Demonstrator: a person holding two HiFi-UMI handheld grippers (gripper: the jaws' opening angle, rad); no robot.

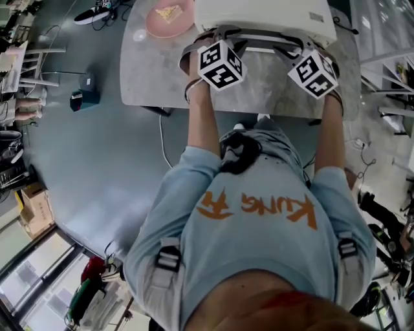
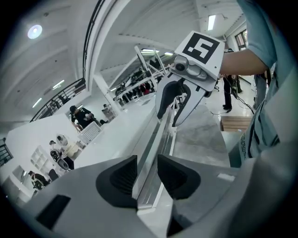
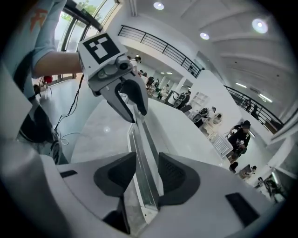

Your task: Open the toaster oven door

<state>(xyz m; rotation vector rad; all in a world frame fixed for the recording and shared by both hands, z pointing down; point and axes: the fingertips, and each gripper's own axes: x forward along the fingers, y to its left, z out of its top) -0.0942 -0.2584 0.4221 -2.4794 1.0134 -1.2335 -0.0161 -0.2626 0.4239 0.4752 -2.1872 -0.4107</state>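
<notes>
The white toaster oven (image 1: pixel 265 16) stands at the far side of a grey table (image 1: pixel 265 90). Its long metal door handle (image 2: pixel 156 139) runs between the jaws of both grippers. In the left gripper view my left gripper (image 2: pixel 147 174) straddles one end of the handle, its dark pads standing slightly apart from the bar. The right gripper (image 3: pixel 146 174) straddles the other end of the handle (image 3: pixel 142 153) the same way, with a small gap beside the bar. Each gripper sees the other farther along the handle. In the head view both grippers (image 1: pixel 217 35) (image 1: pixel 304 42) sit against the oven's front.
A pink plate (image 1: pixel 169 16) with a piece of food lies left of the oven. The person stands close against the table's near edge. A dark box (image 1: pixel 85 97) and cables lie on the floor to the left.
</notes>
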